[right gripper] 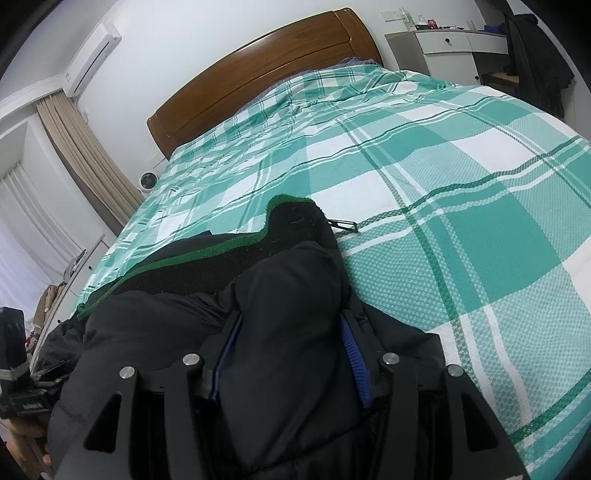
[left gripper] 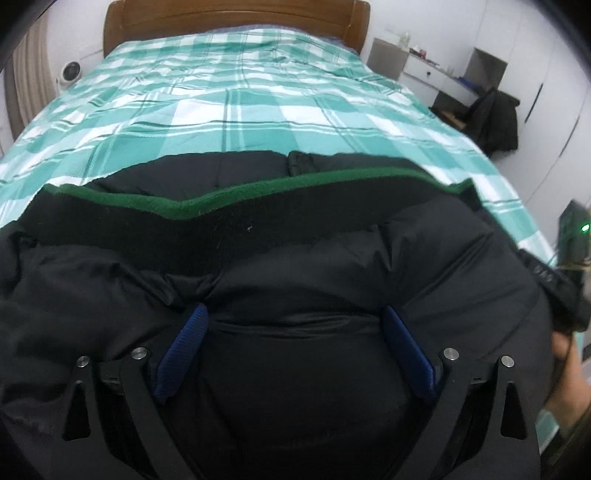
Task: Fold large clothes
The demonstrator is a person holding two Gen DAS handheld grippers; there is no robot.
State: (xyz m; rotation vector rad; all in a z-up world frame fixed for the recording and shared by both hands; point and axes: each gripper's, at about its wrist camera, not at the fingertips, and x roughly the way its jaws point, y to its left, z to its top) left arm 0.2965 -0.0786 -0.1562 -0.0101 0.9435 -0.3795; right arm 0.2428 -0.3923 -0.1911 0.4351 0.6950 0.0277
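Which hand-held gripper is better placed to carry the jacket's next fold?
Right, probably: the right hand-held gripper is clamped on the black jacket, while the left hand-held gripper is open.

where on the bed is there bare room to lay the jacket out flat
Free: the checked bedspread from the jacket's green-trimmed hem up to the headboard, and the stretch right of the jacket in the right wrist view. Crowded: the near edge, under the jacket and both hand-held grippers.
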